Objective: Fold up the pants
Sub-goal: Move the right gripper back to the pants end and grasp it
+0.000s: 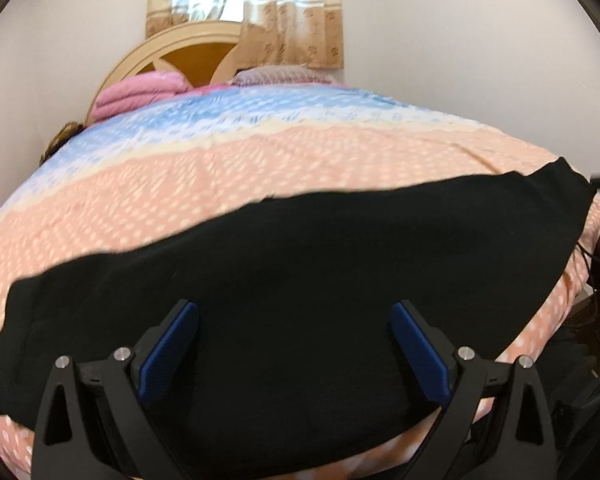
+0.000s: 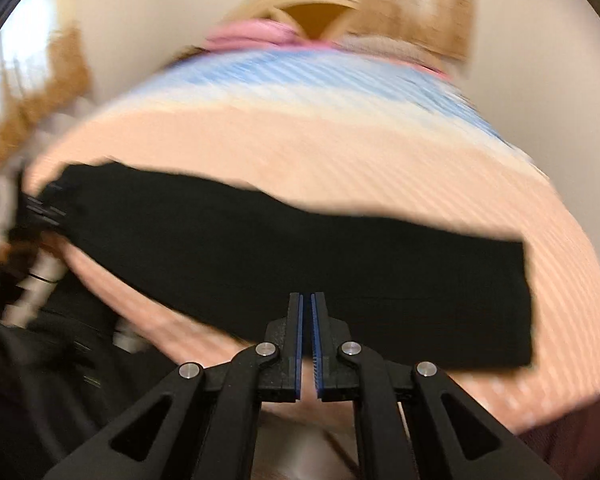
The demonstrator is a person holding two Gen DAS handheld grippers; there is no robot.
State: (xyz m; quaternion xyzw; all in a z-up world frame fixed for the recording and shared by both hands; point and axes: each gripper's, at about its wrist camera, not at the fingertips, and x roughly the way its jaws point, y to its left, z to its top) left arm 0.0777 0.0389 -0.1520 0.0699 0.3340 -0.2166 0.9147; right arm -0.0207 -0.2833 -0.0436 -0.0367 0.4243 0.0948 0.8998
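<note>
Directly over black pants on peach dotted bedspread, left gripper gaped wide, empty. Right wrist view: right gripper slightly parted above pants, nothing between pads; blurred.

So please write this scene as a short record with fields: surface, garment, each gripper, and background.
surface: bed with a peach and blue dotted cover
garment: black pants, lying flat in a long band across the near part of the bed
left gripper: open wide over the pants, nothing between the pads
right gripper: narrow gap, nothing held, over the pants' near edge
background: headboard, curtain, pink pillow
</note>
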